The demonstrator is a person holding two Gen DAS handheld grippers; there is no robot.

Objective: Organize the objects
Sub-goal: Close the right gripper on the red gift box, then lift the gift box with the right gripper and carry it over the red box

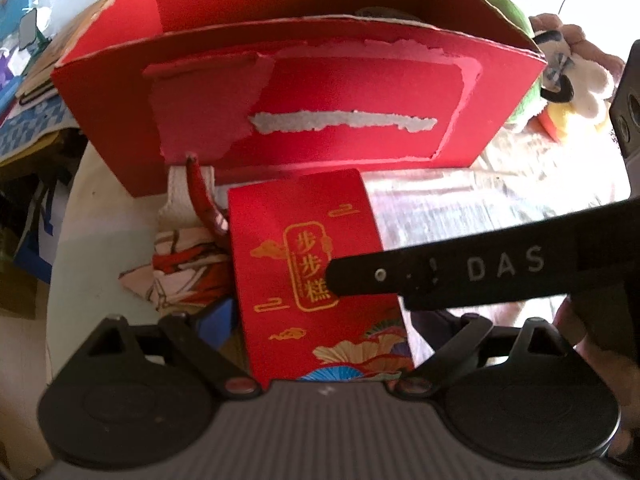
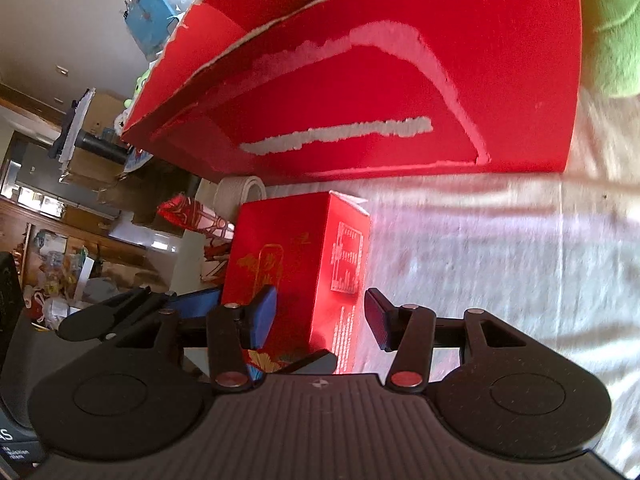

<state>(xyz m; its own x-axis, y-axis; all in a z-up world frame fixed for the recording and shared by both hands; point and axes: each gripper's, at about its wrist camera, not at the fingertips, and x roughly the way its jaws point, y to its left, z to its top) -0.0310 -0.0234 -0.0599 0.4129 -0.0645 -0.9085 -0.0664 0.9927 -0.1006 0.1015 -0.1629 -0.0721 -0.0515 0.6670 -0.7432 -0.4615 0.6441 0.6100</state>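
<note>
Here the right gripper (image 2: 320, 316) stands half open astride the small red box (image 2: 296, 264), pads not visibly pressing; stiff, light card; grip its flat sides.

small red box (image 2: 296, 264) between open tool (image 2: 320, 316) pads

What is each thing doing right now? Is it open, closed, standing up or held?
Big red torn cardboard box: open on top, standing on the table.
Small red gold-printed carton: closed, upright, between the right hand-held gripper's blue pads; right pad clearly apart.
Left hand-held gripper: open wide, fingertips hidden.
Green plush toy: lying beside the big box.
</note>
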